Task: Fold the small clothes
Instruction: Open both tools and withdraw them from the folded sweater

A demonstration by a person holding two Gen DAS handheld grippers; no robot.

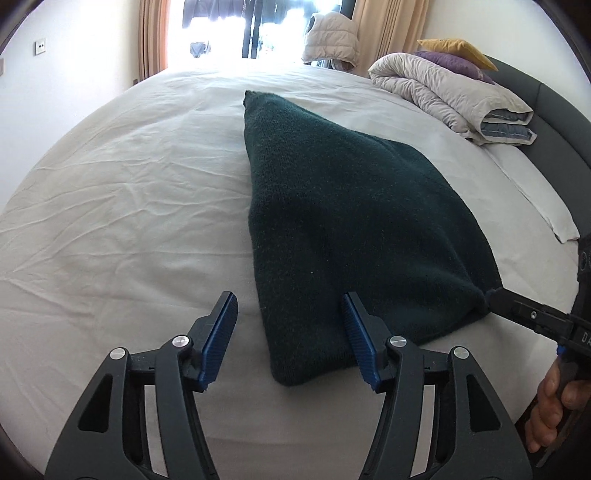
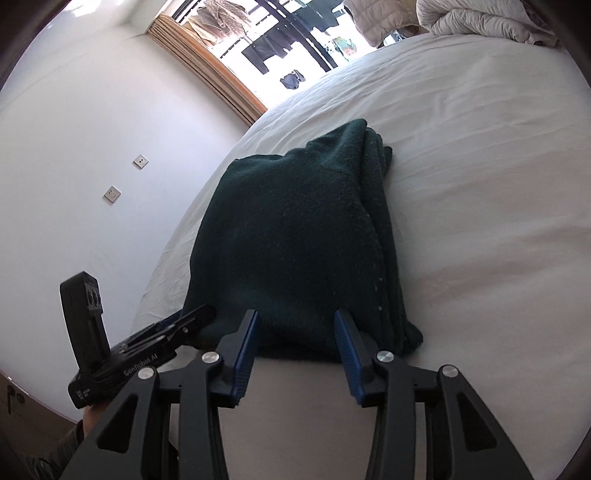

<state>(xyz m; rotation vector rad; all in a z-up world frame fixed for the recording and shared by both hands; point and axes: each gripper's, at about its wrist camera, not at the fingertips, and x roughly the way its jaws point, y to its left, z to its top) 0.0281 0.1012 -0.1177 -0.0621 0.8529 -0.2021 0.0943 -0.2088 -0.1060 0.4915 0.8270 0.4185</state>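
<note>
A dark green knitted garment (image 1: pixel 343 221) lies folded on the white bed sheet (image 1: pixel 129 192). My left gripper (image 1: pixel 290 328) is open, its fingers straddling the garment's near left corner. The right gripper shows in the left wrist view (image 1: pixel 491 295) at the garment's near right corner, touching it. In the right wrist view the garment (image 2: pixel 295 236) lies ahead and my right gripper (image 2: pixel 295 332) is open, its fingers astride the near edge. The left gripper (image 2: pixel 192 319) shows at the left of that view, by the garment's near left corner.
A rolled duvet (image 1: pixel 450 96) with purple and yellow pillows (image 1: pixel 454 55) lies at the far right by the grey headboard (image 1: pixel 554 110). A window with curtains (image 1: pixel 236 29) is beyond the bed. A white wall with sockets (image 2: pixel 125 177) is to the left.
</note>
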